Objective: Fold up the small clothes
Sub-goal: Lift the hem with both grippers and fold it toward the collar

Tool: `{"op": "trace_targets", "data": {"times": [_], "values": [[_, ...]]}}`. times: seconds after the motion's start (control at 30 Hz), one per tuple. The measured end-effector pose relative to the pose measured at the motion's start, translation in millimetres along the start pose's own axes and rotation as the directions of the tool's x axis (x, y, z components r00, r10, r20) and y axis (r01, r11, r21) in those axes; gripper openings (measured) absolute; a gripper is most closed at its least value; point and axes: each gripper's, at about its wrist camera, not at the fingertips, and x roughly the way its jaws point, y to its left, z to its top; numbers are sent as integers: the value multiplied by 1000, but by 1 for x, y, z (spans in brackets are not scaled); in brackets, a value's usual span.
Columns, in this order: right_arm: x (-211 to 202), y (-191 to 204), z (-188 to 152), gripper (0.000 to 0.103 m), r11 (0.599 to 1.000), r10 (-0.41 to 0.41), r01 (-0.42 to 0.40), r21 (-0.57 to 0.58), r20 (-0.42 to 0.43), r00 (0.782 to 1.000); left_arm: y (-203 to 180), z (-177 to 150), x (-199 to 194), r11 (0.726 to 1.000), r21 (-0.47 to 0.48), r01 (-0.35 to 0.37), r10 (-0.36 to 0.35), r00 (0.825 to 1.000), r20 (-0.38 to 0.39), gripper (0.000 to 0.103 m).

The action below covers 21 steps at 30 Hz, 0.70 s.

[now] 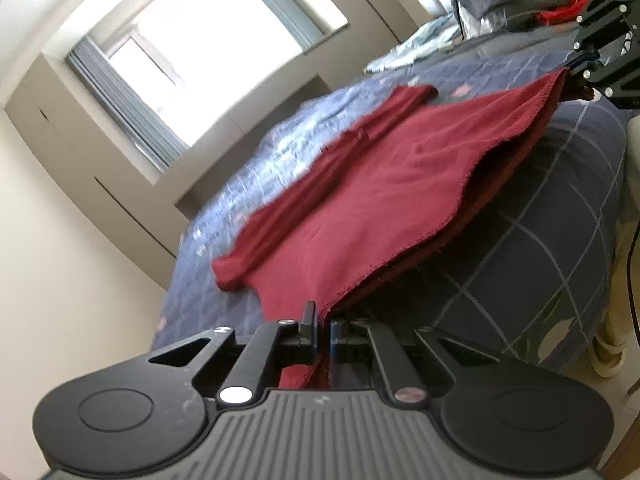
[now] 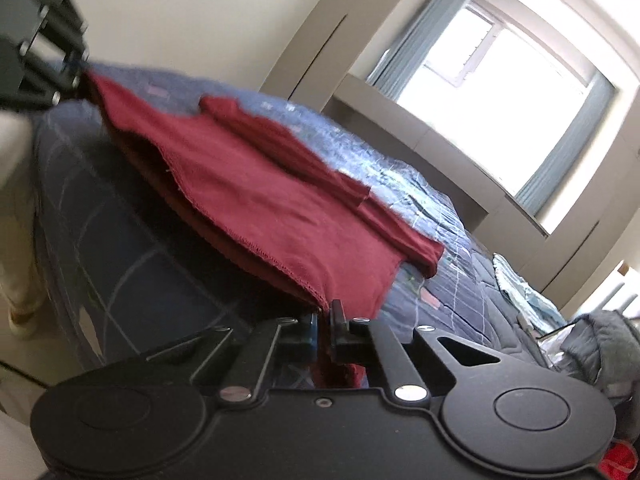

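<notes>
A dark red knitted garment (image 1: 372, 200) lies spread across the near part of the bed with its blue checked quilt (image 1: 560, 216), its hem lifted off the near edge and its sleeves folded in along the far side. The left gripper (image 1: 322, 326) is clamped on one hem corner and the right gripper (image 2: 323, 322) on the other, each with jaws closed tight on a pinch of red cloth, so the hem hangs stretched between them.

The risk I see is in the grip itself: each pinch takes in little fabric, and the hem shows two layers gaping apart between the corners. If only the top layer is caught, the lower one would sag and the fold would come out crooked. Pulling the two hands apart unevenly would skew the garment on the quilt, and the tucked sleeves could slide out. A heap of pale blue clothes (image 1: 416, 46) near the far edge seems well clear.
</notes>
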Motion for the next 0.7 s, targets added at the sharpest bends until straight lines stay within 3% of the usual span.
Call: {"op": "trace_targets", "data": {"times": [0.2,0.3,0.47,0.57,0.7], "values": [[-43,-4,11,4,1000,21,-20,-24,33,999,12,-2,-45,999,47,-9,6,998,60,4],[-72,-5,13,4,995,101,-100,-16,10,995,22,-7,-77,996,5,85,-85,996,40,4],[-123,-9,23,4,963,269,-268,23,-37,962,33,-20,-130,976,-37,213,-212,977,13,4],[-144,-10,29,4,949,313,-312,40,-48,948,36,-28,-153,976,-38,213,-212,977,21,4],[-157,-1,31,4,952,306,-307,-4,-61,950,34,-38,-163,984,-51,173,-171,984,37,4]]}}
